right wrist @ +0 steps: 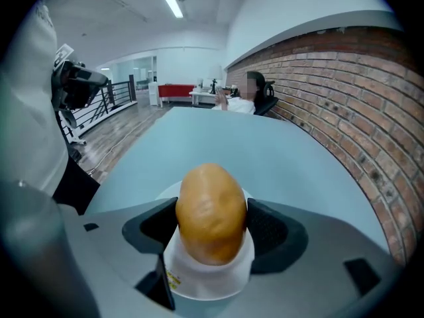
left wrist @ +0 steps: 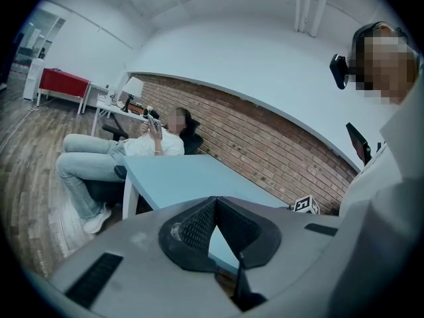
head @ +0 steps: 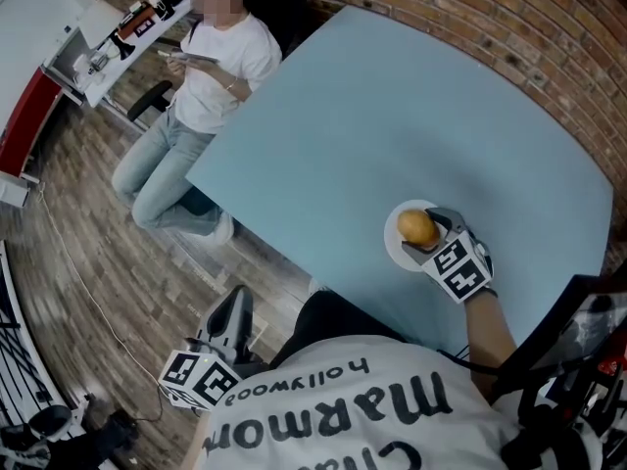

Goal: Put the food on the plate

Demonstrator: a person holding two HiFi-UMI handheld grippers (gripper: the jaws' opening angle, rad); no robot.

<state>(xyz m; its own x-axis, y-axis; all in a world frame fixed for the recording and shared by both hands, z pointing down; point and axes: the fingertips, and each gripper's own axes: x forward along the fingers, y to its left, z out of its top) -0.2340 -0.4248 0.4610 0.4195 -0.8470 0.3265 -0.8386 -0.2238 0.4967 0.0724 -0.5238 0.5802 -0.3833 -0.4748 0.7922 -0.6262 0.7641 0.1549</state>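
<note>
A yellow-brown potato (head: 418,227) (right wrist: 211,211) hangs just over a small white plate (head: 395,249) (right wrist: 212,282) near the front right of the pale blue table (head: 392,116). My right gripper (head: 432,235) (right wrist: 211,222) is shut on the potato, one jaw pressed to each side. Whether the potato touches the plate is unclear. My left gripper (head: 231,323) (left wrist: 215,203) hangs low beside the table over the wooden floor, shut with nothing between its jaws.
A person (head: 211,67) (left wrist: 156,144) sits on a chair at the table's far left corner, legs stretched out over the floor. A brick wall (head: 529,27) runs along the table's far side. A white desk (head: 108,37) with clutter stands further back left.
</note>
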